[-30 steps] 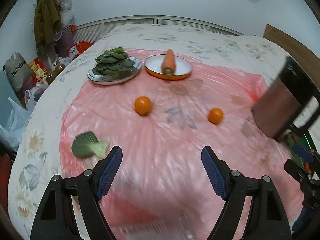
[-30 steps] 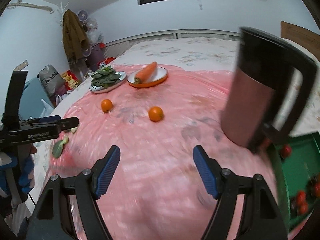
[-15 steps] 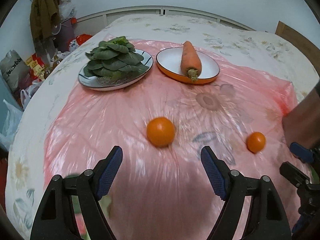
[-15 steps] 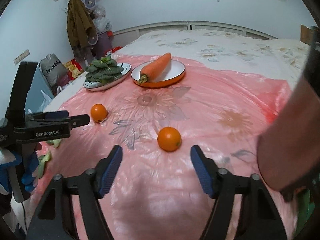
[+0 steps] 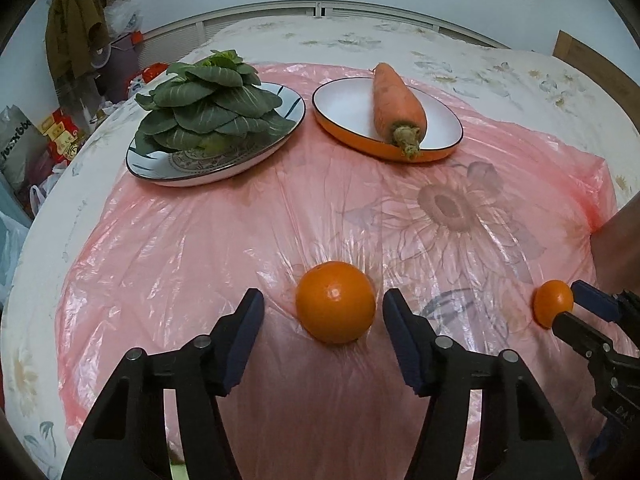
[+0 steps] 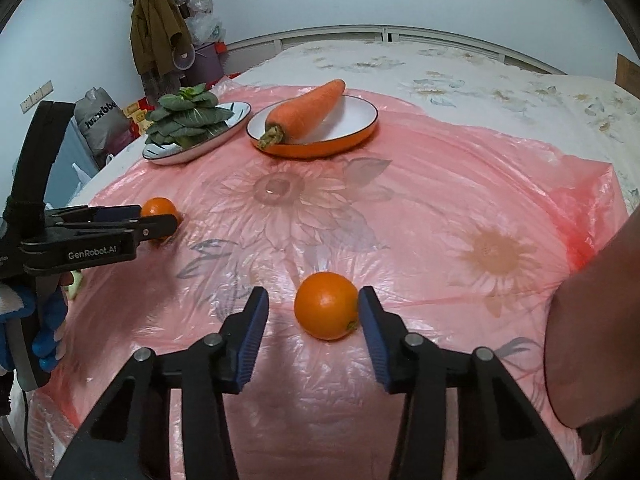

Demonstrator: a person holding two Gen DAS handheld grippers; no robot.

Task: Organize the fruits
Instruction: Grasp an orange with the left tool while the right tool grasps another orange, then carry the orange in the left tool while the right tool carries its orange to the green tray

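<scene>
Each claw is a black plastic clamp: two angled arms, each with a round silver screw head at the joint, ending in a ribbed blue pad. The left claw (image 5: 323, 320) and the right claw (image 6: 313, 318) look alike. Seen side-on from the right wrist camera, the left claw's black body bears white lettering reading "GenRobot.AI", with a black curved handle rising behind it and a dark cable trailing below. The hand (image 6: 38, 322) gripping it wears a blue and white glove
</scene>
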